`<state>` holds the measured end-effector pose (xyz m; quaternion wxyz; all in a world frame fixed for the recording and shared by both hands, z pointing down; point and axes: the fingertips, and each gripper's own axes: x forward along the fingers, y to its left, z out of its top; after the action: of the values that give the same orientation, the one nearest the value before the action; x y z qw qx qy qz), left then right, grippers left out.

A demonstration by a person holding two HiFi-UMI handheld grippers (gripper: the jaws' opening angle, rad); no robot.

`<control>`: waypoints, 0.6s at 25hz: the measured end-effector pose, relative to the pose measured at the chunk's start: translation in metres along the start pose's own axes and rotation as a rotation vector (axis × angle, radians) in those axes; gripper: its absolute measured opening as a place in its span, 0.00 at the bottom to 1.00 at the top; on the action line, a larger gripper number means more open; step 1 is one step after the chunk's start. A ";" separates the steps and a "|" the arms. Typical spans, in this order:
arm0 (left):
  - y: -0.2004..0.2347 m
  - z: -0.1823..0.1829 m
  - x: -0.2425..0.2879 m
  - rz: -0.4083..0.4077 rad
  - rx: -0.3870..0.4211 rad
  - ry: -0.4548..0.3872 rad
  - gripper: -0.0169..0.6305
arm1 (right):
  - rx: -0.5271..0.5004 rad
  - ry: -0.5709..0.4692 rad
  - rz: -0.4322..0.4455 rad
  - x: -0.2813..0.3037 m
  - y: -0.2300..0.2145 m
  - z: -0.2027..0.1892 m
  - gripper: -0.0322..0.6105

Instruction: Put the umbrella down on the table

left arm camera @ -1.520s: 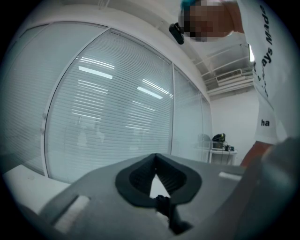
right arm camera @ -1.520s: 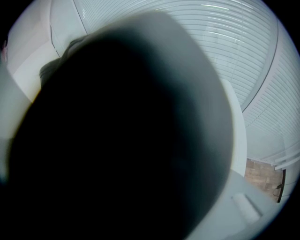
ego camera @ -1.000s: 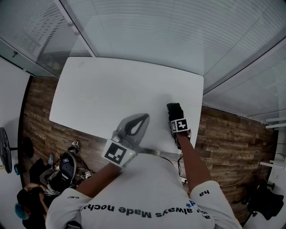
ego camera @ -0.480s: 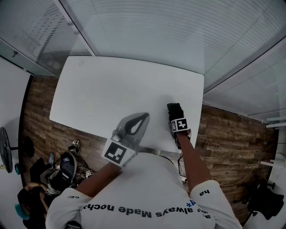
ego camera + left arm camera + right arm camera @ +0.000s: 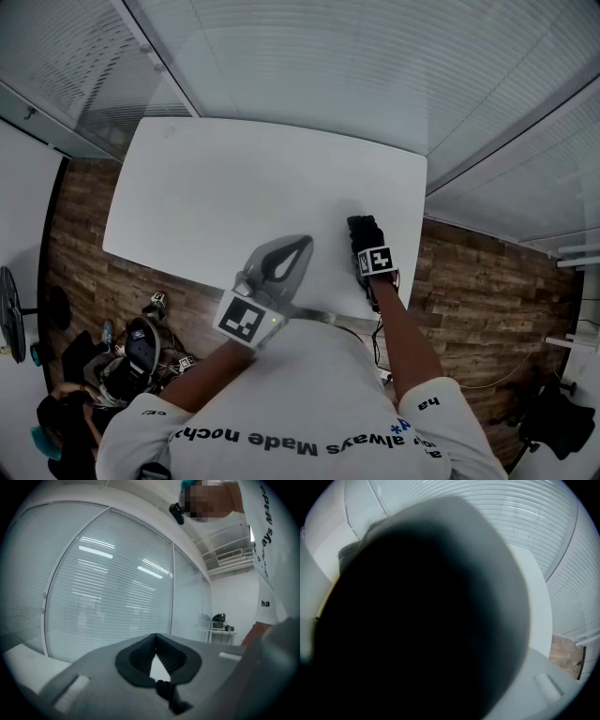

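A black folded umbrella (image 5: 364,228) sits at the near right edge of the white table (image 5: 234,187). My right gripper (image 5: 368,246) points steeply down onto it, its marker cube just behind. In the right gripper view the umbrella (image 5: 417,620) is a dark mass that fills the space between the jaws and hides the pads; the jaws are opening. My left gripper (image 5: 300,246) hangs level over the table's near edge, away from the umbrella. Its tips (image 5: 155,637) meet with nothing between them.
Glass walls with blinds (image 5: 309,66) run close behind and to the right of the table. Wooden floor (image 5: 469,281) lies to the right. On the floor at lower left stand a chair base and other gear (image 5: 131,356).
The umbrella and my right gripper have shifted very slightly to the left. The left gripper has not moved.
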<state>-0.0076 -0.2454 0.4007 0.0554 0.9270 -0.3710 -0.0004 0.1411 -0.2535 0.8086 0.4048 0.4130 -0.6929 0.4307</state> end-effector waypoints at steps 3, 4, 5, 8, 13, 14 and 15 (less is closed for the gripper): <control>-0.002 0.001 -0.001 0.000 0.000 0.000 0.03 | -0.004 -0.003 -0.003 -0.001 0.001 -0.001 0.44; -0.003 0.001 -0.001 0.000 -0.001 0.000 0.03 | -0.005 -0.004 -0.002 -0.001 0.001 -0.002 0.45; -0.004 0.000 -0.002 0.001 -0.001 0.001 0.03 | -0.005 -0.003 0.000 -0.001 0.001 -0.002 0.45; -0.005 0.000 -0.003 0.003 -0.001 0.000 0.03 | -0.004 0.000 0.004 -0.001 0.002 -0.004 0.47; -0.006 0.003 -0.004 0.003 0.000 -0.006 0.03 | -0.007 0.000 0.000 -0.003 0.004 -0.005 0.49; -0.006 0.002 -0.004 0.002 -0.003 -0.006 0.03 | -0.006 -0.001 0.000 -0.004 0.003 -0.005 0.49; -0.005 0.002 -0.004 0.002 -0.005 -0.006 0.03 | -0.006 -0.002 0.001 -0.004 0.004 -0.004 0.49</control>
<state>-0.0066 -0.2394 0.3975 0.0567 0.9264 -0.3723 -0.0039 0.1401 -0.2478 0.8049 0.4053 0.4120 -0.6946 0.4284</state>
